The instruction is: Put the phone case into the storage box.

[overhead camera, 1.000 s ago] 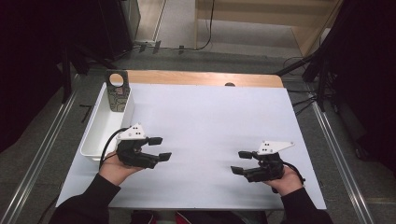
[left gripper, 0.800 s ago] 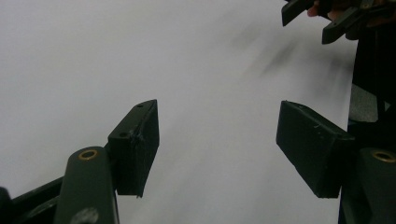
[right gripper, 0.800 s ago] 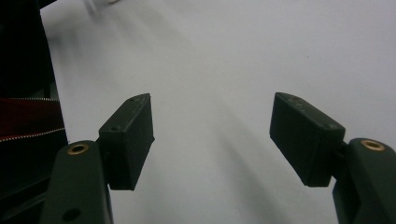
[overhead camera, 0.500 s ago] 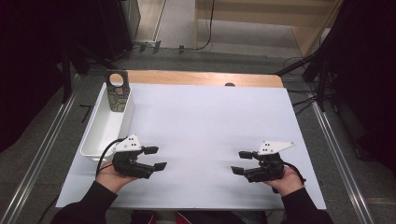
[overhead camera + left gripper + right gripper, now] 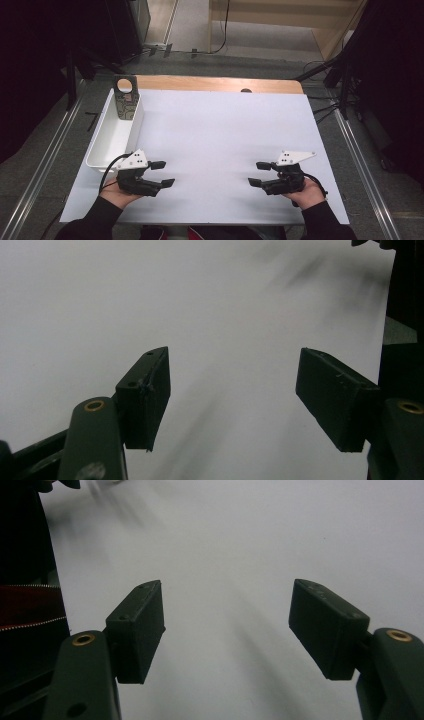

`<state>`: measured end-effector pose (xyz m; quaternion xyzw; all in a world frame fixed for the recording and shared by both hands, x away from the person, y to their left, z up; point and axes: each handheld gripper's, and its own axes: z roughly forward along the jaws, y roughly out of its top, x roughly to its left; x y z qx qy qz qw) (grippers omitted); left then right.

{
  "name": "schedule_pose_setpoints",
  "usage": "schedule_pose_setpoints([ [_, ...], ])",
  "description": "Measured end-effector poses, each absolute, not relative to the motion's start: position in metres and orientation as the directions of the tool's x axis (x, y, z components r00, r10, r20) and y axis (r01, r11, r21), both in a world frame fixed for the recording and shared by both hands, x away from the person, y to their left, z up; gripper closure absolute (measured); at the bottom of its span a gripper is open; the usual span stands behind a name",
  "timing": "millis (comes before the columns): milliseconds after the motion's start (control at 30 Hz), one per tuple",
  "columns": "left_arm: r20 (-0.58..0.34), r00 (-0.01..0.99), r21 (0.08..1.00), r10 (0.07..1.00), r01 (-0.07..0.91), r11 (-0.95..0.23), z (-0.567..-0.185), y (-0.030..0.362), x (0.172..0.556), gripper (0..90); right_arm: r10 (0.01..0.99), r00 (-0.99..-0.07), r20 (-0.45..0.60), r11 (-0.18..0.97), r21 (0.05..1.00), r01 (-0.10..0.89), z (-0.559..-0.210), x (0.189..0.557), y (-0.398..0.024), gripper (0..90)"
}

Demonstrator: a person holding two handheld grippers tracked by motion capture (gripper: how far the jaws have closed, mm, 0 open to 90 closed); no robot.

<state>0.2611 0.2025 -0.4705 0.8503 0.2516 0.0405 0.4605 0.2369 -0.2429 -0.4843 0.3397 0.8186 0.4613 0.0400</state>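
Observation:
My left gripper (image 5: pixel 163 173) rests low over the white table sheet (image 5: pixel 220 130) near its front left, jaws pointing right and standing open with nothing between them. In the left gripper view its black pads (image 5: pixel 145 395) frame only bare white surface, and the gripper (image 5: pixel 232 395) is open. My right gripper (image 5: pixel 257 174) sits near the front right, pointing left, open too and holding nothing. The right gripper view has the same bare sheet between its pads (image 5: pixel 135 630), the gripper (image 5: pixel 227 630) open.
A white rectangular bin (image 5: pixel 107 145) stands along the table's left edge, with a patterned upright card-like item with a round hole (image 5: pixel 125 97) at its far end. A wooden strip (image 5: pixel 220 84) runs along the back edge. Metal rails flank the table.
My left gripper has moved toward the front edge and sunk lower onto the sheet. The right gripper has stayed where it was.

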Motion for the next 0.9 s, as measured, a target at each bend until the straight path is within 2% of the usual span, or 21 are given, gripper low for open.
schedule_pose_setpoints([
  [900, -0.172, 0.873, 0.797, 0.456, 0.395, -0.457, -0.4751, 0.2044, 0.2623, 29.8, 0.588, -0.770, 0.248, 0.350, 0.780, 0.519, -0.4855, 0.2375, -0.2418, 29.4],
])
